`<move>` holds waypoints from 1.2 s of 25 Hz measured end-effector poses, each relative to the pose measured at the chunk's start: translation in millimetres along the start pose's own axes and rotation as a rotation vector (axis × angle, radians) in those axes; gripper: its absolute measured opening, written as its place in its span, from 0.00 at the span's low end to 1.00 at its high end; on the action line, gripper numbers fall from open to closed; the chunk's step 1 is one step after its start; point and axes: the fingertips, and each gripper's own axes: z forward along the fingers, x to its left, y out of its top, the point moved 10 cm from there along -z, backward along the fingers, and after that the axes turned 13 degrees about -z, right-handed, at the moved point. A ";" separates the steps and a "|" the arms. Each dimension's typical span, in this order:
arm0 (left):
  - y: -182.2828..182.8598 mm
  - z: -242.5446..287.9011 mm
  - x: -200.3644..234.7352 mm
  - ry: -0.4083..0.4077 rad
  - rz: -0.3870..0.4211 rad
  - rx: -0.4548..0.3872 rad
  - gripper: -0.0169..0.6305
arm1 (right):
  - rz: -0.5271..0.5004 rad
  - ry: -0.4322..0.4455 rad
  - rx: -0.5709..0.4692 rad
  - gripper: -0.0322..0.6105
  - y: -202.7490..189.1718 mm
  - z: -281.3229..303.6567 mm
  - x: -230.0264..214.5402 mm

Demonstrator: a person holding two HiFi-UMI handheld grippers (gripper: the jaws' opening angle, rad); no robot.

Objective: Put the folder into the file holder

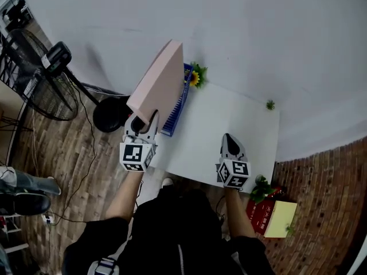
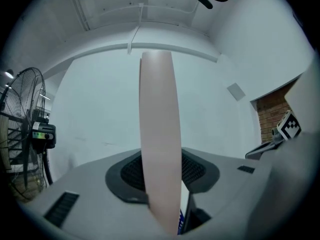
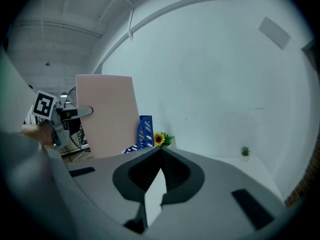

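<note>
Left fingers (image 2: 125, 176) gripped the upright folder's (image 1: 157, 85) lower edge, holder (image 1: 175, 114) just right of it; right fingers (image 3: 181, 173) were closed, empty.

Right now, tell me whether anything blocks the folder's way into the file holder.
Nothing visible does. The left claw holds the pink folder upright, close beside the blue file holder. The sunflower stands at the holder's far end, out of the path.

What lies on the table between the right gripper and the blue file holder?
Nothing. In the head view, only bare white table separates the right gripper from the file holder.
</note>
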 end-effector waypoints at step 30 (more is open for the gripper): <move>-61.0 35.4 -5.1 0.075 0.030 -0.041 0.31 | 0.001 0.061 0.050 0.06 -8.9 42.1 -47.8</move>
